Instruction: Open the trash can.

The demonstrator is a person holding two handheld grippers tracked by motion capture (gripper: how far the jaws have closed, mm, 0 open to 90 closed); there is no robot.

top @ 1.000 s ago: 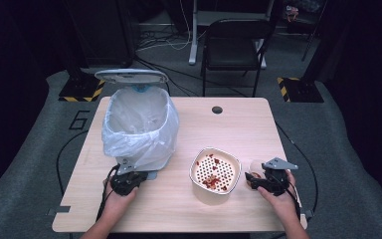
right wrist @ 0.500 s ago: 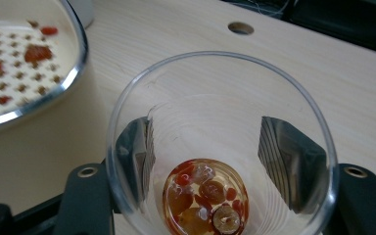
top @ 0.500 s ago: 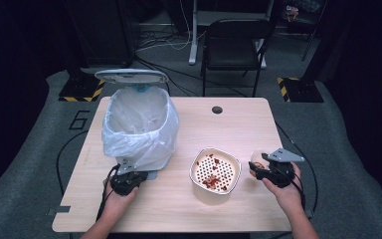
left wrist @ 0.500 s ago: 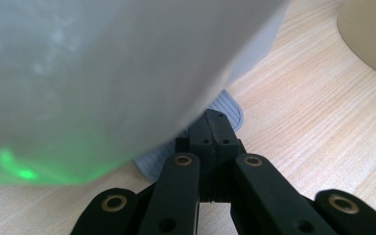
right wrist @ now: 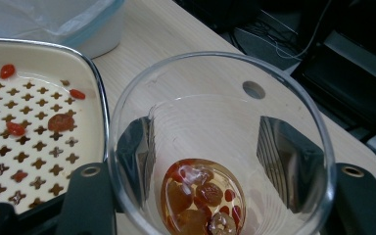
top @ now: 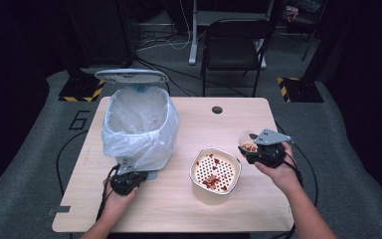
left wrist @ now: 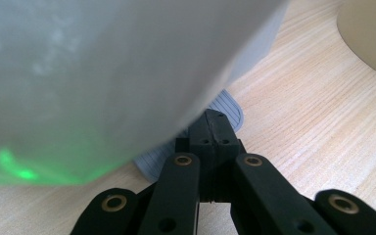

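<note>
My right gripper (top: 250,149) is shut on a clear glass cup (top: 248,142) and holds it off the table, just right of the cream strainer bowl (top: 215,150). Its jaws have just been closing, with the glass between them. In the right gripper view the black pads (right wrist: 133,149) press both sides of the glass (right wrist: 215,117), and reddish-brown fruit in liquid (right wrist: 200,198) lies at its bottom. My left gripper (top: 128,177) is shut with nothing in it. Its tips (left wrist: 215,129) rest on the grey foot pedal (left wrist: 227,105) of the bagged bin (top: 139,124), whose lid (top: 132,76) stands up.
The strainer's perforated insert (right wrist: 39,132) carries a few red berries. A round cable hole (top: 217,109) sits near the table's far edge. A black chair (top: 234,45) stands behind the table. Cables trail off both sides.
My right gripper has risen from the table beside the bowl, with the glass in its jaws. The left gripper and the bin have not moved.
</note>
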